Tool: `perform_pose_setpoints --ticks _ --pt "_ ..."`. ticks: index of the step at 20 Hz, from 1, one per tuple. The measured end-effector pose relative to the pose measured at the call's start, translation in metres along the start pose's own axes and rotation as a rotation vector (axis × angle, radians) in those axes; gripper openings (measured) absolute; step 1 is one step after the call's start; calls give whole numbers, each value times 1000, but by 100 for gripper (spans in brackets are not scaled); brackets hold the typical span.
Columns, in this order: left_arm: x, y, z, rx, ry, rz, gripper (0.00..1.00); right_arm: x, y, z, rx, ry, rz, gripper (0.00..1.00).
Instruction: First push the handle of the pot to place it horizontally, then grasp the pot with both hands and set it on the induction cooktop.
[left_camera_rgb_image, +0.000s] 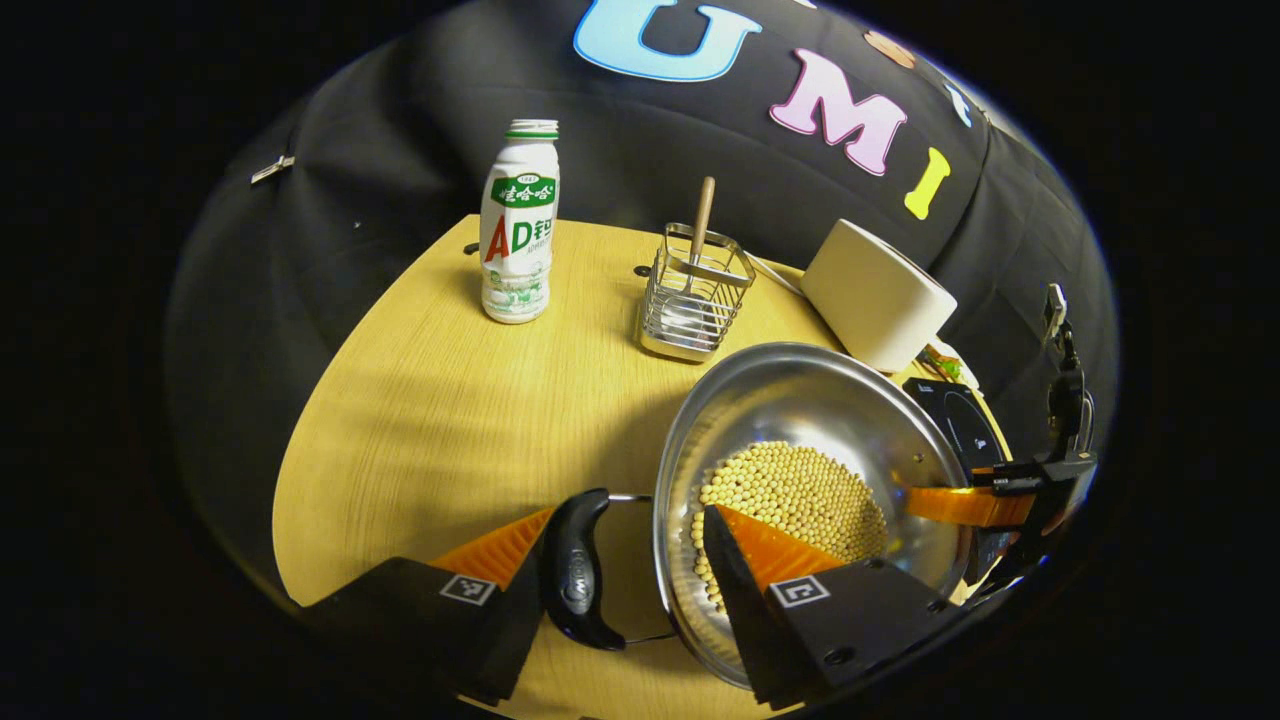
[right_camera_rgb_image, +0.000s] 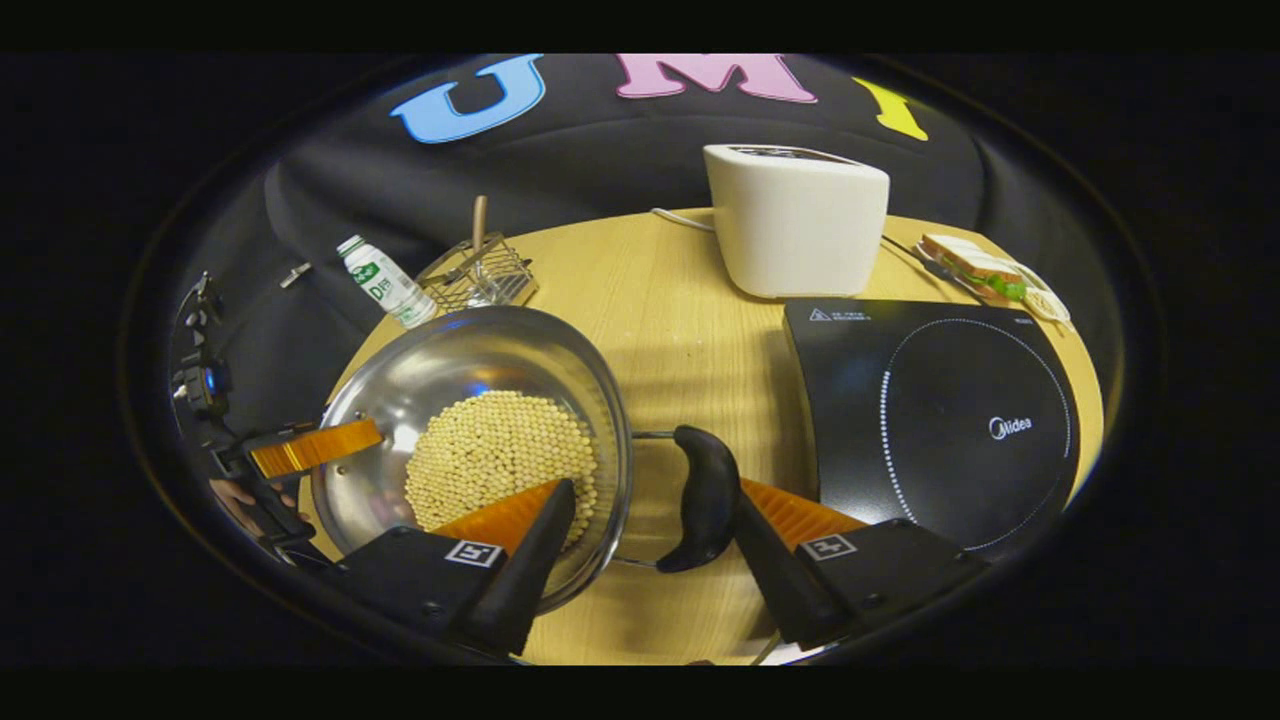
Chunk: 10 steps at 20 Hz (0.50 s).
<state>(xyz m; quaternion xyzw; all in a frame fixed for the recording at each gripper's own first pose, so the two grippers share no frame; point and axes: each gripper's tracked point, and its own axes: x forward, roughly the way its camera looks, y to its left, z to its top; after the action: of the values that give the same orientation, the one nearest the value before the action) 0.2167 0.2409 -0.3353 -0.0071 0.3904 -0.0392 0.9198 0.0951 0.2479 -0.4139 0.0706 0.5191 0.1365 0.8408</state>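
Nearest the left gripper, its jaws stand apart, astride the pot's black handle and rim. The right gripper likewise straddles the opposite handle, jaws apart. The bean-filled pot sits on the table, just beside the induction cooktop, not on it.

Left gripper: jaws spread wide, fingers pointing toward 12 o'clock. Right gripper: jaws equally spread, pointing toward 12 o'clock; in the left gripper view it enters at 3 o'clock.
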Motion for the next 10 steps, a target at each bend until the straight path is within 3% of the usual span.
perform_pose_setpoints --ticks 1,2,3,4,6,10 --pt "1 1 -1 5 7 6 83 0 -4 2 13 1 -16 77" --pt "1 4 -2 9 15 16 82 3 -5 4 30 -1 -15 77" --pt "2 7 -3 10 20 25 80 6 -6 5 38 1 -18 71" --pt "3 10 -5 6 28 25 71 6 -6 7 47 6 -16 63" --pt "8 9 -11 -12 52 15 65 7 -5 5 47 10 -24 65" --pt "13 11 -16 -8 99 37 67 9 -9 2 45 29 -40 62"
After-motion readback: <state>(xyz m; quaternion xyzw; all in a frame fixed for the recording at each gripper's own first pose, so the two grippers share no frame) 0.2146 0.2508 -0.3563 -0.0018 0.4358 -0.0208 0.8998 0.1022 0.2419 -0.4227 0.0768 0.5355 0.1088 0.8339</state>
